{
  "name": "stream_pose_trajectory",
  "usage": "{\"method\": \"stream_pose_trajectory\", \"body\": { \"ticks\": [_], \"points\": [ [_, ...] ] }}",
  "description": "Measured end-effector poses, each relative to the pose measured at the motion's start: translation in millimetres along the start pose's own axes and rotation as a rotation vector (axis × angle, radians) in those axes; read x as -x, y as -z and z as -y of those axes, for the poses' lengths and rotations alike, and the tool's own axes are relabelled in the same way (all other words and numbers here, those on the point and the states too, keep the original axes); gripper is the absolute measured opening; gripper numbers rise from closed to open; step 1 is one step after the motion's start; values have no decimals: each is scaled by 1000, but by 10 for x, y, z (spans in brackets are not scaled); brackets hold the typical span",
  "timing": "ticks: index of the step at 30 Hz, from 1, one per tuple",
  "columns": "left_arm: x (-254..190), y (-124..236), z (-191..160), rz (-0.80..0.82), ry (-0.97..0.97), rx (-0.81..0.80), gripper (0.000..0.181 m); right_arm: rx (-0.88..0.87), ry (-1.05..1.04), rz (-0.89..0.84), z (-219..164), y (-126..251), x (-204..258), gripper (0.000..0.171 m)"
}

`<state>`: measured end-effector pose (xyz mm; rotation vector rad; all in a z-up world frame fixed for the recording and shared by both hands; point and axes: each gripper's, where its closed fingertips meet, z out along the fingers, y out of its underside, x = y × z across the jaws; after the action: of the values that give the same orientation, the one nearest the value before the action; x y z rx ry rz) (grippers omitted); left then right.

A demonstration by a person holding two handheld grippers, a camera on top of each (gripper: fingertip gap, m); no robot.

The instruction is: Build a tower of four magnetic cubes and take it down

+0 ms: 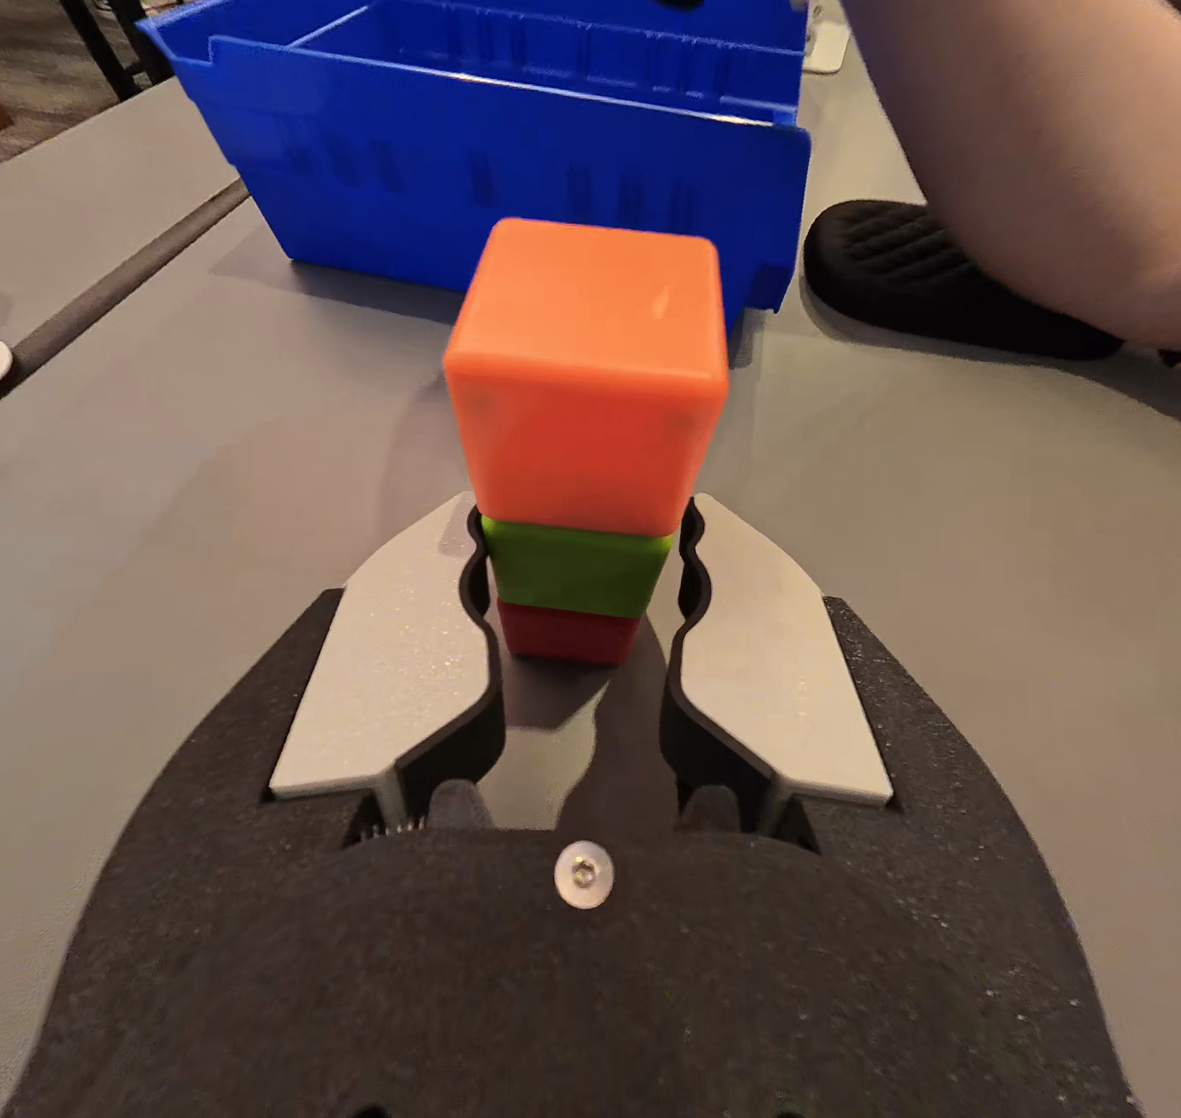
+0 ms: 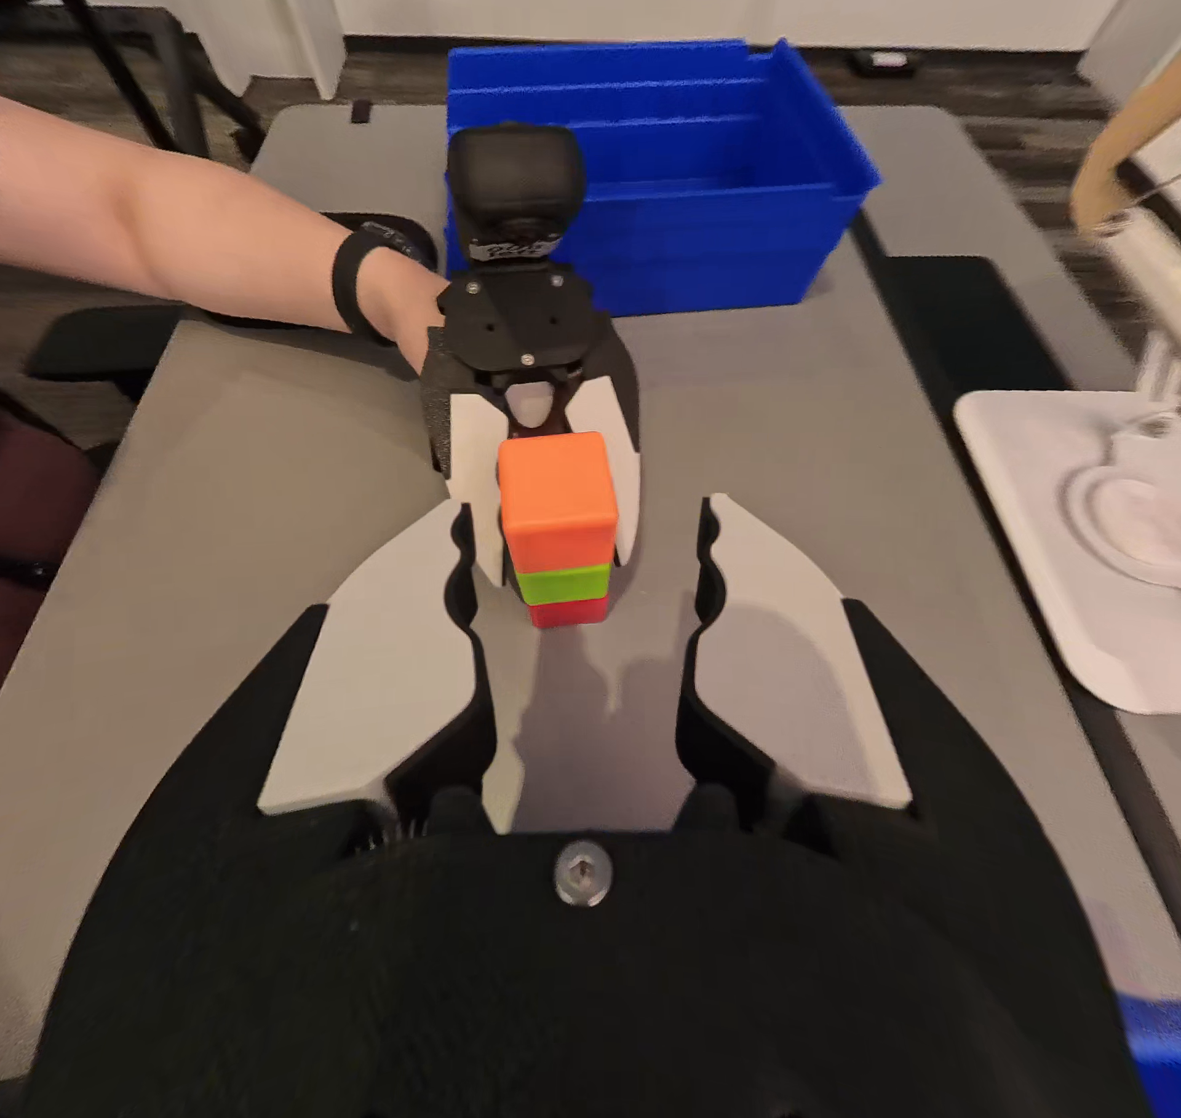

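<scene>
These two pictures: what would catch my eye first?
A bright stack of cubes mid-table: orange cube on a green cube on a red cube. The left gripper straddles the stack, while the right gripper hangs open in front. Behind stands a blue bin.

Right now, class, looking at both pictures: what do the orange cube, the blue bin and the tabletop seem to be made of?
Orange cube: probably moulded plastic, smooth and slightly glossy, with rounded edges and a small highlight on top.
Blue bin: rigid plastic, semi-gloss, with moulded ribs and slots in its walls.
Tabletop: grey, matte, likely laminate; the core cannot be told.
</scene>
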<state>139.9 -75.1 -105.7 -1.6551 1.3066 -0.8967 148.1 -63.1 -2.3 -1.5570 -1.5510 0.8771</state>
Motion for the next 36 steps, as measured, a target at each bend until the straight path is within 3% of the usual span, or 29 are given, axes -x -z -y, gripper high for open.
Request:
{"method": "stream_pose_trajectory", "body": {
  "ticks": [10,12,13,19,22,25,30,32,34,36],
  "points": [
    [9,-18,-2,3,-21,-16,50,106,-24,102,-280,-489,123,70],
    [14,-18,-3,2,-21,-16,50,127,-11,102,-330,-540,128,64],
    [17,-18,-3,2,-20,-15,50,126,-3,112,-338,-553,141,51],
    [25,-27,-6,5,-28,-7,49,131,-42,126,-341,-537,147,50],
    [22,-30,-10,3,-43,3,49,48,-116,177,-207,-473,168,50],
    [25,-28,-11,-4,-38,2,49,-60,-142,149,0,-252,92,50],
    [25,-25,-7,-7,-30,-7,49,-35,-224,-154,28,528,-306,50],
    [25,-30,-5,-4,-28,-8,49,135,-396,-397,-384,1007,-557,50],
    [24,-32,-4,-3,-27,-7,49,461,-651,-619,-1167,1505,-609,50],
    [23,-31,-4,-5,-25,-8,50,808,-884,-680,-1904,1873,-357,50]
  ]
}}
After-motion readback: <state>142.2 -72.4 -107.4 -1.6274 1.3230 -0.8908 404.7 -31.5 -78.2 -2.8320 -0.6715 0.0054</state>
